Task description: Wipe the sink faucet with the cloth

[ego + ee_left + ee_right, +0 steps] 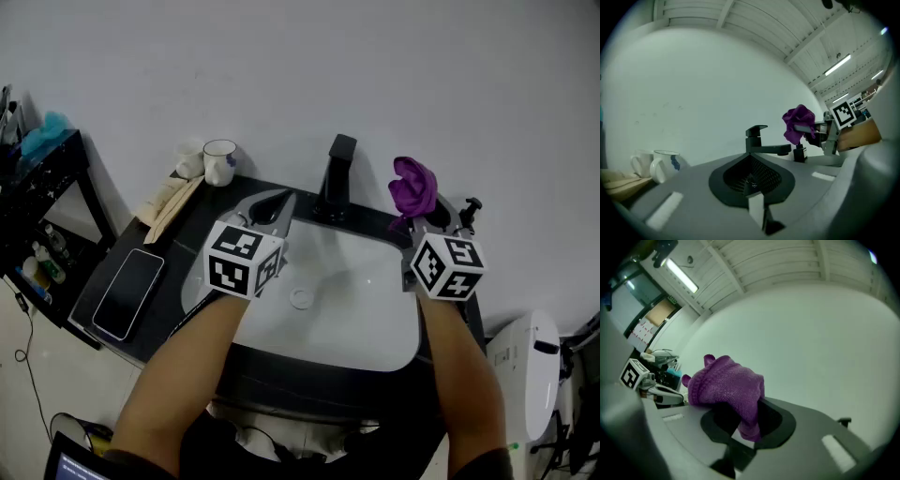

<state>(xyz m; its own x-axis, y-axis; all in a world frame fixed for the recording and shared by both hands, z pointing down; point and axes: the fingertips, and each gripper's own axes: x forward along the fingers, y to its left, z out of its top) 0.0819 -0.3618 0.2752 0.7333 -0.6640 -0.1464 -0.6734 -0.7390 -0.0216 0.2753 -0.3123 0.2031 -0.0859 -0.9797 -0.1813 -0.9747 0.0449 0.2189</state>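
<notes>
A black faucet [336,178] [757,140] stands at the back of the white sink [366,309]. To the faucet's right, my right gripper [417,217] [740,427] is shut on a bunched purple cloth [413,186] [798,123] [726,387], which sticks up from the jaws at about the faucet's height without touching it. My left gripper [279,202] [751,180] hovers over the sink's back left, just left of the faucet, jaws together and holding nothing. The left gripper view also shows the right gripper [820,133] beyond the spout.
A white mug [220,161] [663,164], a rolled white item [190,159] and a phone [129,292] lie on the dark counter at the left. A small black valve [472,206] [800,152] sits at the back right. A shelf [37,187] stands far left.
</notes>
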